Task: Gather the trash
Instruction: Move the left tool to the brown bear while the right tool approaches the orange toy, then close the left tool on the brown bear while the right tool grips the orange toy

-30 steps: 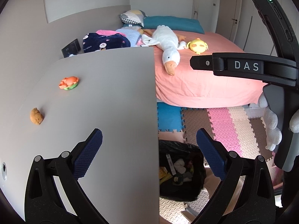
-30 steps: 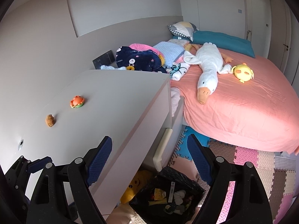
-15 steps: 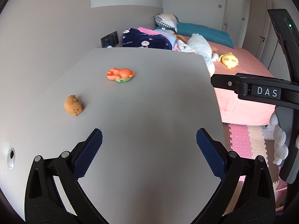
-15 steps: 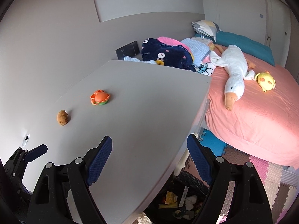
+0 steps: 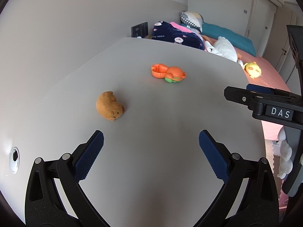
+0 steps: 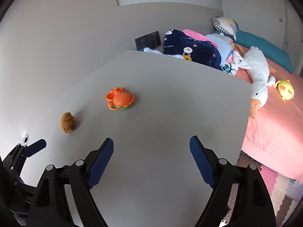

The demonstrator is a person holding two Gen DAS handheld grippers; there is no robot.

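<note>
Both grippers have swung up from the floor bin over the grey desk top (image 5: 170,170), left gripper (image 5: 151,143) and right gripper (image 6: 151,150) spread wide and empty; small brown plush animal (image 5: 109,106) and orange plastic toy (image 5: 167,73) sit toward its far left edge, where a glancing close could knock either away.

You are in a home bedroom, likely a child's. Beside the grey desk (image 6: 161,113) stands a bed (image 6: 274,128) with a pink sheet, a teal pillow (image 6: 265,45) and a checked cushion (image 6: 225,25) at its head. A long white plush goose (image 6: 257,71) and a yellow plush chick (image 6: 286,89) lie on it, next to a navy rabbit-print blanket (image 6: 187,47). Pastel foam puzzle mats (image 6: 274,181) cover the floor, and closet doors (image 5: 265,13) line the far wall.
</note>
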